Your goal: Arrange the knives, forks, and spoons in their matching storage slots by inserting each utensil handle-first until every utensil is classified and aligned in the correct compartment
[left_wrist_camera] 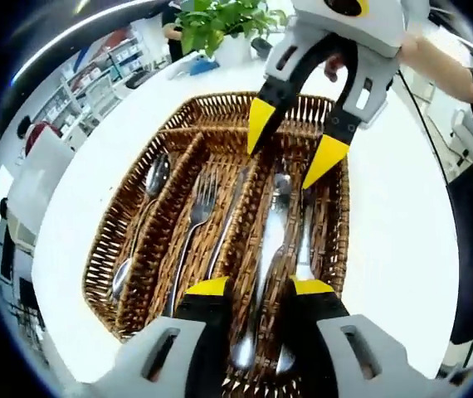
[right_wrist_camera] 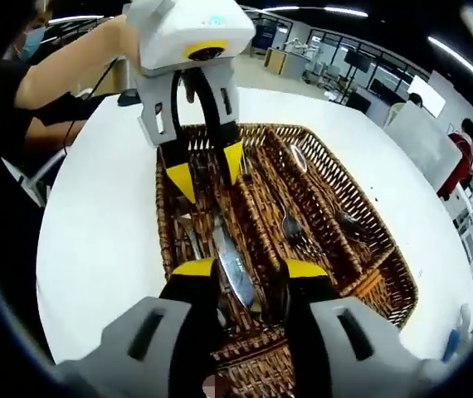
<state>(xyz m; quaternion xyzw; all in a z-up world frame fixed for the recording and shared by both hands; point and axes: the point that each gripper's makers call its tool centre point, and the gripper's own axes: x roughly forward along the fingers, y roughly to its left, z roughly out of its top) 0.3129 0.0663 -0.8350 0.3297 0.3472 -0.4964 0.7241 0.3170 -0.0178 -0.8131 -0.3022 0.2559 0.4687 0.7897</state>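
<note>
Yellow-tipped, the left gripper (left_wrist_camera: 260,288) rises from 6 o'clock of the left gripper view, spread, nothing between its jaws, above a wicker tray (left_wrist_camera: 114,228) on the white worktop (left_wrist_camera: 394,240). Spoons (left_wrist_camera: 155,176) lie in the 9 o'clock slot, forks (left_wrist_camera: 201,195) beside them, knives (left_wrist_camera: 275,224) toward 3 o'clock. At 12 o'clock the right gripper (left_wrist_camera: 293,145) hangs spread over the tray's far end. In the right gripper view, a knife (right_wrist_camera: 235,269) lies between that gripper's (right_wrist_camera: 249,269) parted tips; contact is unclear.

One wicker tray (left_wrist_camera: 137,207); two forks (left_wrist_camera: 197,217)
</note>
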